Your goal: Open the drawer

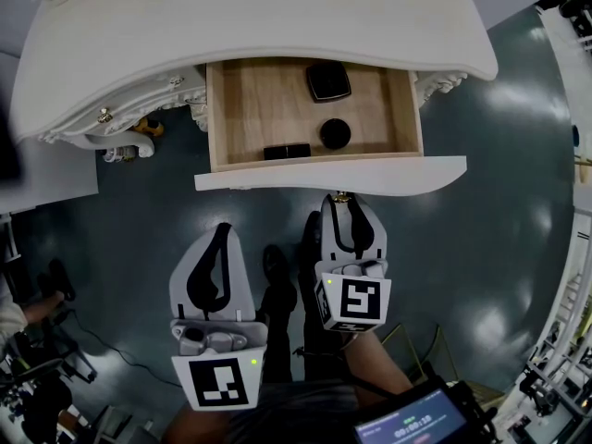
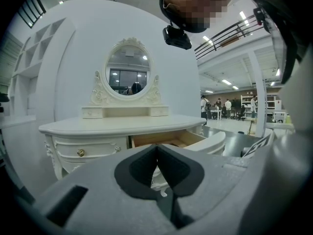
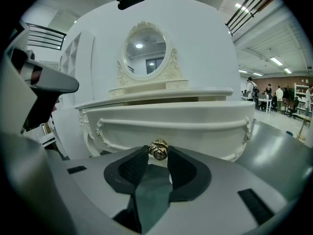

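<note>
In the head view, a white dressing table [image 1: 231, 26] with a curved top stands on a dark grey glossy floor [image 1: 481, 229]. Its middle drawer [image 1: 268, 100], pale wood inside with a curved white front, is pulled well out from under the table top. Three things lie in it: a black square case [image 1: 328, 81] toward the back, a black round lid-like piece [image 1: 335, 133] nearer the front, and a black flat rectangular piece [image 1: 287, 152] against the front wall. The right gripper [image 1: 343, 202] reaches the middle of the drawer's front, its fingers on the small handle there. The left gripper [image 1: 222, 234] hangs lower and to the left, well apart from the drawer.

In the left gripper view, the dark fingers [image 2: 139, 168] are together with their tips meeting and nothing between them. Beyond them are the table, its oval mirror in a carved white frame [image 2: 128, 72], a small gold knob on the shut left drawer [image 2: 80, 152], and the open drawer [image 2: 166, 138] jutting out to the right.

In the right gripper view, the fingers [image 3: 134, 168] are clamped on the brass rose-shaped knob [image 3: 158, 150], one pad pressing each side. The drawer's white moulded front [image 3: 171, 126] fills the view right behind it.
</note>
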